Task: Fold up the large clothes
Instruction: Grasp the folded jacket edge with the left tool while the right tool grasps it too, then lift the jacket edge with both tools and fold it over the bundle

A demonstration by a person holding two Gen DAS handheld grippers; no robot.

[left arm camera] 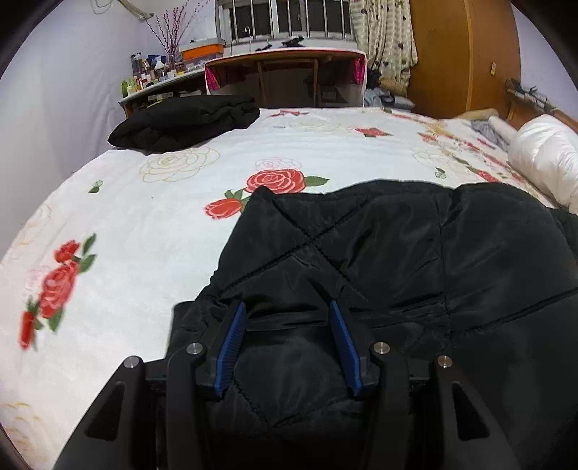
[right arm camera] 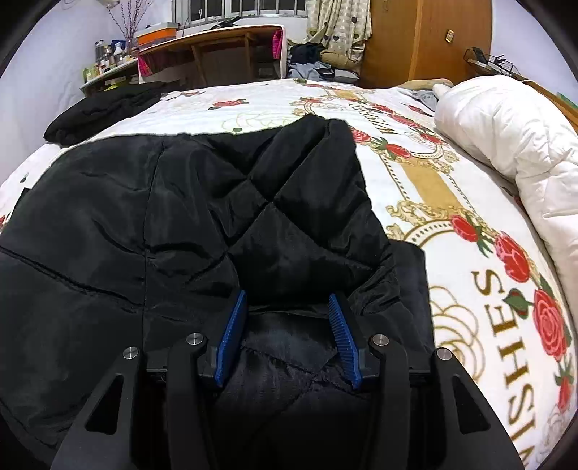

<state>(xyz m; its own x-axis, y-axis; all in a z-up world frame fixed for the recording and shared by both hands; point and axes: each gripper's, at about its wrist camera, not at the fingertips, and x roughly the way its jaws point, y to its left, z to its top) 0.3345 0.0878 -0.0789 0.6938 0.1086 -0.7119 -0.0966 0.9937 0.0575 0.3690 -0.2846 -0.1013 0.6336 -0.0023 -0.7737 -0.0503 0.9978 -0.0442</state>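
Nearest each lens, a thick bunch of a black quilted jacket (left arm camera: pixel 397 253) was seen gathered between blue ribbed pads. The left gripper (left arm camera: pixel 289 318) was clamped on a fold at the garment's left side, its pads (left arm camera: pixel 233 347) pressed against padded fabric that filled the gap between them. The right gripper (right arm camera: pixel 289 311) was likewise closed on a bundle at the right side, with fabric bulging between its pads (right arm camera: pixel 343 336). The rest of the jacket was spread in front of both grippers across a white blanket (left arm camera: pixel 162 224) printed with red roses, gold scrollwork and lettering; its far edge was draped on the bed, with one corner raised into a peak in the right wrist view. Beyond it, at the far left of the bed, a second black garment (left arm camera: pixel 184 121) was found lying folded, well apart from the jacket. At the right edge of the bed a white padded quilt (right arm camera: pixel 505 137) was heaped. Farther back, a wooden desk (left arm camera: pixel 285 72) was set against the barred window (left arm camera: pixel 281 18), with bottles crowded on a shelf (left arm camera: pixel 151 77) to its left and a wooden wardrobe (left arm camera: pixel 458 54) to its right.
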